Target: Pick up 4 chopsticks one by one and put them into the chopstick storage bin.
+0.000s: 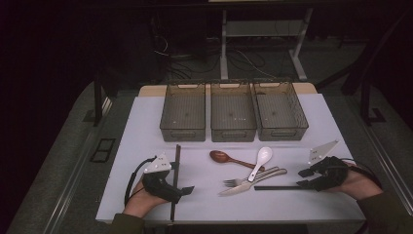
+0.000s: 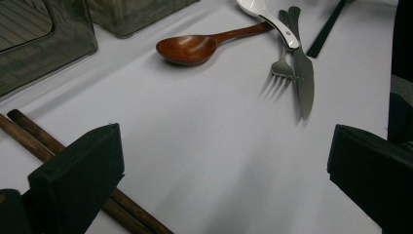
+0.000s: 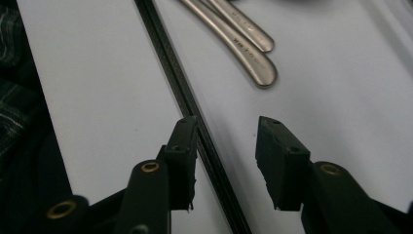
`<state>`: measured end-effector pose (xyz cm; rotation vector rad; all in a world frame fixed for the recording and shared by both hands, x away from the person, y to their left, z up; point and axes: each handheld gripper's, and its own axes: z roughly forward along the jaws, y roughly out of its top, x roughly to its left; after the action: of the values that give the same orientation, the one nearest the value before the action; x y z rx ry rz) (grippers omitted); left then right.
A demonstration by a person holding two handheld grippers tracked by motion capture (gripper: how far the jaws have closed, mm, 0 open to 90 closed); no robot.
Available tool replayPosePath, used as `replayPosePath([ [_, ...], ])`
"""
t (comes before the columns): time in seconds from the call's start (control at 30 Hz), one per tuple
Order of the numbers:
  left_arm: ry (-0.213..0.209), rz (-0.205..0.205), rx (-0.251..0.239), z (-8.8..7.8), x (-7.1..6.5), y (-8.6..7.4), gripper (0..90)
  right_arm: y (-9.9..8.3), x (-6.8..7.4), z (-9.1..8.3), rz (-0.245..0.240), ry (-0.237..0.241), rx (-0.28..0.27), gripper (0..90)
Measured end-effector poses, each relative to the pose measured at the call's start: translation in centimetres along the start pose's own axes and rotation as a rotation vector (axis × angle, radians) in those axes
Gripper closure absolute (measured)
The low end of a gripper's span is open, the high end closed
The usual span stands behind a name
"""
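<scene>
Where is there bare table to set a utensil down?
Bare patches: between the left gripper and the fork, and the strip left of the three bins. Crowded: the centre, where wooden spoon, white spoon and knife cluster.

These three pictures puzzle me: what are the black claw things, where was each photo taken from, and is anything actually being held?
The claws are hand-held grippers, one in each of a person's hands. The high view looks down on a white table; the left gripper is at the left, the right gripper at the right. The other two pictures come from small cameras riding on the grippers, looking along their black jaws.

At the back stand three grey bins. In the middle lie a wooden spoon, a white spoon, a fork and a knife. Brown chopsticks lie by the left gripper, black chopsticks by the right.

Nothing is held. Both grippers stand open; the black chopsticks run under the right gripper's jaws, along one pad.
</scene>
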<state>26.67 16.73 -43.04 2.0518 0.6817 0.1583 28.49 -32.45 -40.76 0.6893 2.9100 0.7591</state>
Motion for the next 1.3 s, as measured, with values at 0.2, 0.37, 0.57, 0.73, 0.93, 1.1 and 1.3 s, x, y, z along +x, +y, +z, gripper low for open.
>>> replayPosePath([
  [0.2,0.0,0.0,0.0,0.0,0.0,0.0,0.0,1.0,0.1,1.0,-0.084,0.025,0.081,68.5],
  [0.37,0.0,0.0,0.0,0.0,0.0,0.0,0.0,1.6,0.0,1.4,-0.129,0.038,0.137,74.6],
  [0.57,0.0,0.001,0.0,0.0,0.0,0.0,0.0,1.9,0.0,1.8,-0.168,0.044,0.19,76.8],
  [0.73,0.0,0.002,0.001,0.0,0.0,0.0,0.0,1.8,-0.2,2.0,-0.176,0.036,0.195,77.7],
  [0.93,0.001,0.002,0.001,0.0,0.0,0.0,0.0,1.9,-0.2,2.1,-0.18,0.041,0.196,78.7],
  [1.1,0.002,0.003,0.001,0.0,0.0,0.0,0.0,1.9,-0.2,2.3,-0.18,0.042,0.199,78.6],
  [1.3,0.003,0.003,0.001,-0.1,0.1,0.0,0.0,2.1,-0.2,2.7,-0.198,0.048,0.221,78.7],
])
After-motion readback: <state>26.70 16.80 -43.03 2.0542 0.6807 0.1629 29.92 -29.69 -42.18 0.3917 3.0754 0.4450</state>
